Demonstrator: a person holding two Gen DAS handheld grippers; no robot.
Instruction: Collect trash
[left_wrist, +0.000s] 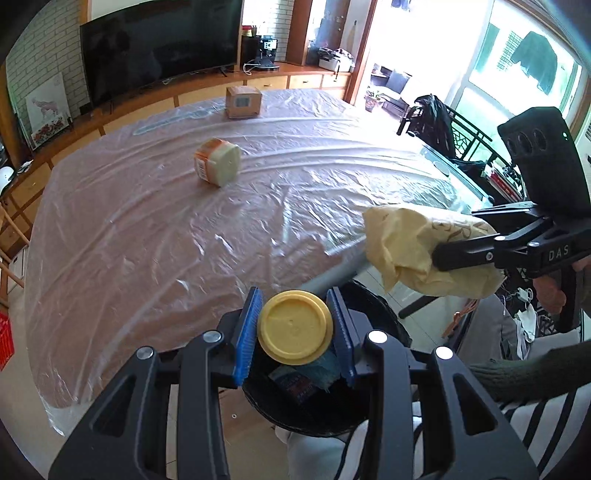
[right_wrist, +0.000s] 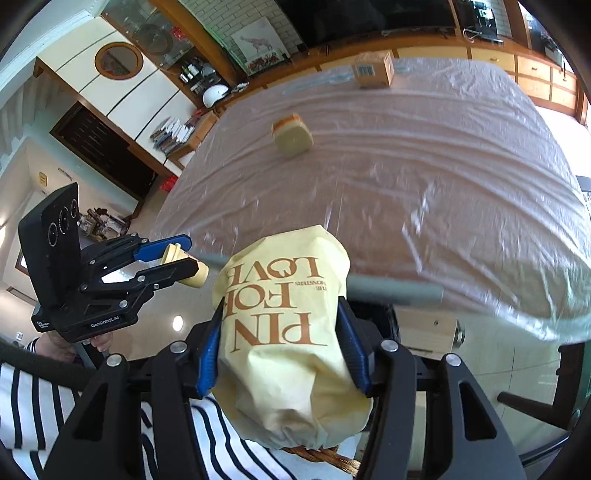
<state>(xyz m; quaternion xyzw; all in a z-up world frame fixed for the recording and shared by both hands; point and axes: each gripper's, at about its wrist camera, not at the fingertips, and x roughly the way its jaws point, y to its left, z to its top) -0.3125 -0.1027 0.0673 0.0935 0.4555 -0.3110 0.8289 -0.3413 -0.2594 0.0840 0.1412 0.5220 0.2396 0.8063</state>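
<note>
We note a yellow lid (left_wrist: 294, 326) clamped in the left gripper (left_wrist: 293, 332) above the black bin (left_wrist: 373, 306). Right gripper (right_wrist: 282, 347) grips a yellow paper bag (right_wrist: 284, 332). Farther off on the table (left_wrist: 147, 240): a jar (left_wrist: 217, 161), a box (left_wrist: 243, 102).

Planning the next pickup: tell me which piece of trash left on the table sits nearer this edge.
The tipped-over orange-and-cream container, lying mid-table. The brown cardboard box stands at the far edge, by the television.
</note>
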